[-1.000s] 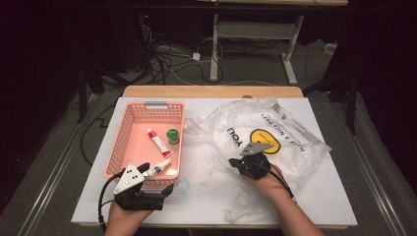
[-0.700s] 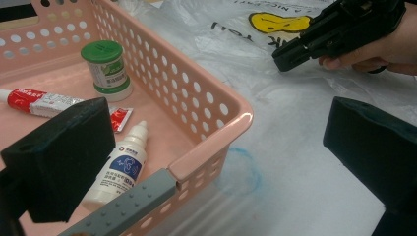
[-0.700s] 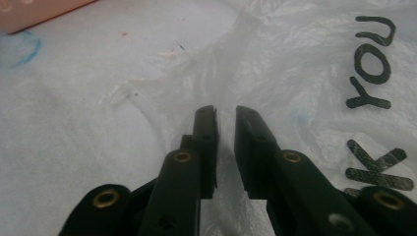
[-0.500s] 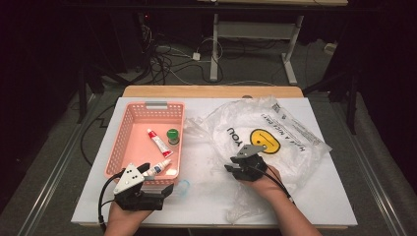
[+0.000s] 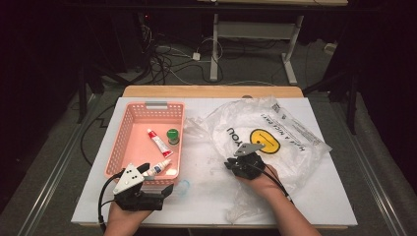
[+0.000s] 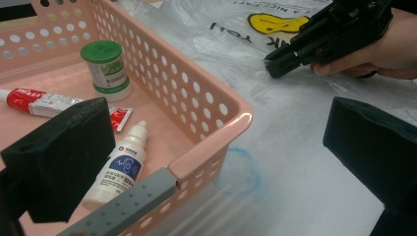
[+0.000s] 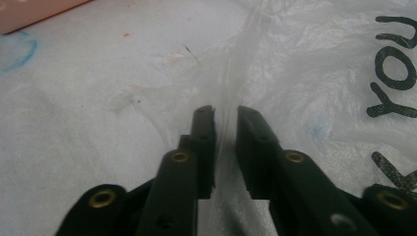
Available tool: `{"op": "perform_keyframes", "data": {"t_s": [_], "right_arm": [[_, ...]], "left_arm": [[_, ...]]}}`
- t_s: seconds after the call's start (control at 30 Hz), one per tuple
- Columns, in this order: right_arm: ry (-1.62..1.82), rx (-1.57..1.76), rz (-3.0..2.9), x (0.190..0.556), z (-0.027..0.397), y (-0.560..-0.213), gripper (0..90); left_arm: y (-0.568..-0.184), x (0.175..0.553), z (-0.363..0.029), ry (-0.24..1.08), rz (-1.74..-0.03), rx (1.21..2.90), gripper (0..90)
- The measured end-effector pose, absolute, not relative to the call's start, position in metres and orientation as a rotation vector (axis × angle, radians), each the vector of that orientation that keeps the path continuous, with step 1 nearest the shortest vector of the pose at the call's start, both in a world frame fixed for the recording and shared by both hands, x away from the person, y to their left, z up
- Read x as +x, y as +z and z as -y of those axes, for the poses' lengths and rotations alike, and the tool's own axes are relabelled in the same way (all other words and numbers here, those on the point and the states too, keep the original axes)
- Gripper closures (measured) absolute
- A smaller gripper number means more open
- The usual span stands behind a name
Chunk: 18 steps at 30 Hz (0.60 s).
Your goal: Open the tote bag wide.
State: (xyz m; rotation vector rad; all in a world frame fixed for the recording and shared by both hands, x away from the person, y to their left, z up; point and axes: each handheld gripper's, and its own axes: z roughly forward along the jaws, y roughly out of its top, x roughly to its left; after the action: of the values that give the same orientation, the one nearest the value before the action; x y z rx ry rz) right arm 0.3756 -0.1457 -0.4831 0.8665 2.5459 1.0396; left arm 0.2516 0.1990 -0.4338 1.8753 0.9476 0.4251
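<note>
Right gripper [image 7: 226,115] jaws are just closing down, pinching a fold of the clear plastic bag [image 5: 275,142] lying on the desk right of the basket [image 5: 147,142], readying a lift; left gripper [image 5: 142,184] jaws are sitting apart, empty.

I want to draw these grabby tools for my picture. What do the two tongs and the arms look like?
Both tongs are black and blocky. The left tongs carry a pale grey three-cornered plate with small dark dots, end in thick squarish black pads, and trail a black cable. The right tongs have slimmer black jaws with brass-coloured rivets, a darker grey plate and a black cable. The forearms are bare, with no sleeves.
</note>
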Motion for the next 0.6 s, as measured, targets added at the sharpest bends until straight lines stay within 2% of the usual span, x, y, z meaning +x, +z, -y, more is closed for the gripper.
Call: {"op": "perform_keyframes", "data": {"t_s": [0.2, 0.6], "right_arm": [[1.055, 0.891, -2.527, 0.377, 0.148, -0.484, 90.0], [1.196, 0.884, -2.412, 0.372, 0.16, -0.465, 90.0]], "left_arm": [[-0.434, 0.251, -0.198, 0.424, -0.946, 1.877, 0.0], [-0.434, 0.252, -0.198, 0.423, -0.946, 1.882, 0.0]]}}
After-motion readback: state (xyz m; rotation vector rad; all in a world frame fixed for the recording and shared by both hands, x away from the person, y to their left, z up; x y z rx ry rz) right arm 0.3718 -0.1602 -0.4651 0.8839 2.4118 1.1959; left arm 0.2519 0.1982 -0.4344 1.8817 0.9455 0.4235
